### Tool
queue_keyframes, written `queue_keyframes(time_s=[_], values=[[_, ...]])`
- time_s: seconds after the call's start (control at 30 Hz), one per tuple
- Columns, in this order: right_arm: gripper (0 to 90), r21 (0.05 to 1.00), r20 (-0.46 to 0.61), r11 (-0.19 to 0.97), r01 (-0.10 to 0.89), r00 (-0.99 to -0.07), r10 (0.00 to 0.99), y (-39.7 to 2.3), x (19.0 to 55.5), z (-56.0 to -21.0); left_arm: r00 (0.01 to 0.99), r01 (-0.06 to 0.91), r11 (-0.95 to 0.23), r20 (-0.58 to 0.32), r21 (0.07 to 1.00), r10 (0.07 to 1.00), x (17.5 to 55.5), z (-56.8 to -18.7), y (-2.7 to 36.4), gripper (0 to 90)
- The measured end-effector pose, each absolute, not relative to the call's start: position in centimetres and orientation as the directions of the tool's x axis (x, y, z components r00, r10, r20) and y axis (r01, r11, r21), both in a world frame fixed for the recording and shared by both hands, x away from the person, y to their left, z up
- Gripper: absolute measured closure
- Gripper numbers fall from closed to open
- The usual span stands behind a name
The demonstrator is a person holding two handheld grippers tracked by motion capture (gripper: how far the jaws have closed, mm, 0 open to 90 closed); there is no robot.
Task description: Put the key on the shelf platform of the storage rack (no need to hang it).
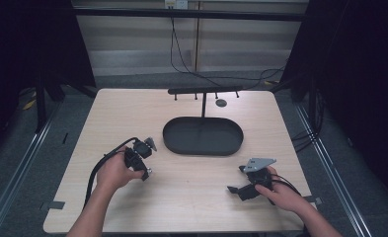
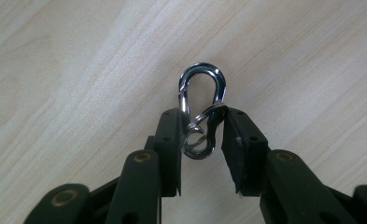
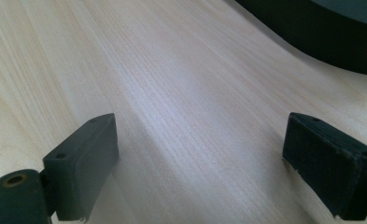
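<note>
A shiny silver carabiner clip [image 2: 202, 93] with a small key ring through it lies on the pale wooden table. My left gripper [image 2: 203, 122] is shut on the clip, one black jaw pressing each side of its lower half. In the high view the left gripper [image 1: 145, 171] points down at the table left of centre, held from behind by a hand. My right gripper [image 3: 202, 123] is open above bare wood with nothing between its fingers. From above, the right gripper [image 1: 236, 178] sits near the front right, its jaws pointing left.
A black oval tray [image 1: 203, 136] stands mid-table, with a thin post rising to a horizontal bar with short pegs [image 1: 205, 91]. Its dark rim [image 3: 312, 32] shows ahead of the right gripper. A small dark disc [image 1: 221, 102] lies behind it. Cables trail from both grippers.
</note>
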State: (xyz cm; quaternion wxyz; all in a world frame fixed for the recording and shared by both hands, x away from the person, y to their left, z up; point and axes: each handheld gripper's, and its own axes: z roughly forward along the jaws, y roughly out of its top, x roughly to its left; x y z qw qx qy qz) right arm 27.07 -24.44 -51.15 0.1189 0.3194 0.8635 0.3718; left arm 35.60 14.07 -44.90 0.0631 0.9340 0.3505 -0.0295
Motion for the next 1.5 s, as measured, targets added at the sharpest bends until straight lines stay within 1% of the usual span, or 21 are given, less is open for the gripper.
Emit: queue_keyframes(time_s=[0.17,0.5,0.83,1.5], values=[[10.0,0.718,0.032,0.519,0.463,-0.768,0.64,-24.4,27.1,-51.2,0.749,0.663,-0.742,-0.098,0.099,0.656,35.8,-44.4,13.9,68.1],[10.0,0.719,0.033,0.518,0.463,-0.768,0.64,-24.4,27.1,-51.2,0.748,0.664,-0.736,-0.109,0.132,0.655,36.5,-42.8,12.6,68.2],[10.0,0.719,0.033,0.518,0.463,-0.768,0.64,-24.4,27.1,-51.2,0.751,0.661,-0.74,-0.129,0.126,0.648,37.3,-42.2,11.4,68.3],[10.0,0.721,0.031,0.517,0.461,-0.767,0.641,-24.4,27.1,-51.2,0.755,0.655,-0.744,-0.134,0.133,0.641,38.9,-40.7,9.0,68.3]])
